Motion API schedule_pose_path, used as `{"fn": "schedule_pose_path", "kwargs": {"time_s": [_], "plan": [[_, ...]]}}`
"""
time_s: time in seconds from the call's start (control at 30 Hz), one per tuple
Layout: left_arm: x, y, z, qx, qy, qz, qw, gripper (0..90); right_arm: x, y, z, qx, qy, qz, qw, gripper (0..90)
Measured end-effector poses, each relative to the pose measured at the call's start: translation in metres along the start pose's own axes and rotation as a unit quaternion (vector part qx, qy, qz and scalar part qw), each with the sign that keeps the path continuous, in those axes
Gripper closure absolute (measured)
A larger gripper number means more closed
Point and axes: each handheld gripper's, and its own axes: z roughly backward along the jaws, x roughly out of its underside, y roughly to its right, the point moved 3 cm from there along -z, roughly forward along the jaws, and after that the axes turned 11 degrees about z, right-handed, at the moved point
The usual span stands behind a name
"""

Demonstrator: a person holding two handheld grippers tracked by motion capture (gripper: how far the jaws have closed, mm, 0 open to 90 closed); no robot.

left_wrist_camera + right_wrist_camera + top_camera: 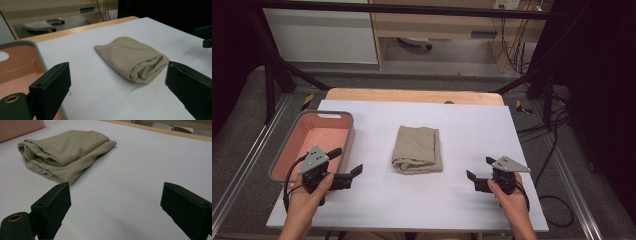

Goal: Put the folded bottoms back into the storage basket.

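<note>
White sheet (412, 200) covers most of a wooden table (412, 95), whose bare far edge shows as a tan strip beyond it. Folded beige cloth (417, 150) lies near the middle of the sheet, its rolled folds facing the person, well apart from both grippers. Pink bin (292, 145) with a grey rim sits at the sheet's left side, nothing visible inside it. Left gripper (346, 162) hangs over the bin's near right corner, jaws spread wide with nothing between them; in the left gripper view the cloth (132, 58) lies ahead between the jaws' line of sight. Right gripper (479, 167) is over the sheet to the cloth's right, jaws also spread and holding nothing. Dark frame bars (277, 75) stand around the table on a grey floor (242, 130), cables (557, 200) trail on the right, and a light wooden cabinet (437, 25) stands behind
</note>
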Motion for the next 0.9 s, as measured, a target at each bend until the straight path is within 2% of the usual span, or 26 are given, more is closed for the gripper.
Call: {"fn": "schedule_pose_path", "kwargs": {"time_s": [0.07, 0.17, 0.2, 0.23, 0.27, 0.3, 0.33, 0.37, 0.4, 0.43, 0.5, 0.63, 0.67, 0.83, 0.9], "plan": [[-0.004, 0.011, -0.008, -0.002, 0.001, -0.004, 1.0000, 6.4, 0.000, 0.001, 0.002, 0.002, 0.003, -0.002, 1.0000, 9.2], [-0.004, 0.027, -0.026, 0.014, -0.015, -0.031, 0.9993, 6.7, 0.000, 0.001, 0.003, 0.004, 0.003, -0.003, 1.0000, 9.0], [-0.004, 0.035, -0.038, 0.021, -0.024, -0.037, 0.9988, 7.1, 0.000, 0.001, 0.002, 0.003, 0.002, -0.005, 1.0000, 9.0], [-0.004, 0.035, -0.038, 0.021, -0.024, -0.037, 0.9988, 7.5, 0.000, 0.001, 0.002, 0.003, 0.002, -0.004, 1.0000, 9.0], [-0.005, 0.039, -0.050, 0.028, -0.038, -0.040, 0.9981, 7.8, 0.000, 0.001, 0.002, 0.003, 0.002, 0.000, 1.0000, 8.9], [-0.005, 0.040, -0.055, 0.036, -0.058, -0.043, 0.9967, 10.6, 0.000, 0.000, 0.002, 0.003, 0.000, -0.001, 1.0000, 8.9], [-0.005, 0.040, -0.055, 0.036, -0.058, -0.043, 0.9967, 13.5, 0.000, 0.000, 0.002, 0.002, 0.000, 0.001, 1.0000, 8.9], [-0.007, 0.043, -0.066, 0.051, -0.073, -0.042, 0.9952, 13.3, 0.001, -0.001, 0.001, 0.003, -0.001, 0.001, 1.0000, 8.9], [-0.007, 0.043, -0.066, 0.051, -0.073, -0.042, 0.9952, 13.1, 0.001, -0.001, 0.001, 0.002, -0.004, 0.000, 1.0000, 8.9], [-0.007, 0.044, -0.073, 0.051, -0.072, -0.044, 0.9951, 13.1, 0.001, -0.001, 0.001, 0.002, -0.004, 0.000, 1.0000, 8.9], [-0.007, 0.044, -0.082, 0.041, -0.077, -0.050, 0.9950, 11.9, 0.002, -0.001, 0.000, 0.003, -0.007, 0.002, 1.0000, 8.9], [0.000, 0.040, -0.097, 0.032, -0.081, -0.044, 0.9952, 10.9, 0.001, -0.001, 0.000, 0.002, -0.008, 0.003, 1.0000, 8.9], [0.007, 0.039, -0.101, 0.029, -0.092, -0.057, 0.9937, 10.9, 0.001, -0.002, 0.000, 0.001, -0.008, 0.004, 1.0000, 8.9], [0.021, 0.036, -0.103, 0.033, -0.104, -0.046, 0.9929, 10.6, 0.001, -0.005, -0.001, -0.005, -0.011, 0.012, 0.9998, 8.9], [0.028, 0.033, -0.102, 0.027, -0.105, -0.044, 0.9931, 11.9, -0.001, -0.009, -0.002, -0.009, -0.012, 0.012, 0.9998, 9.0]]}}
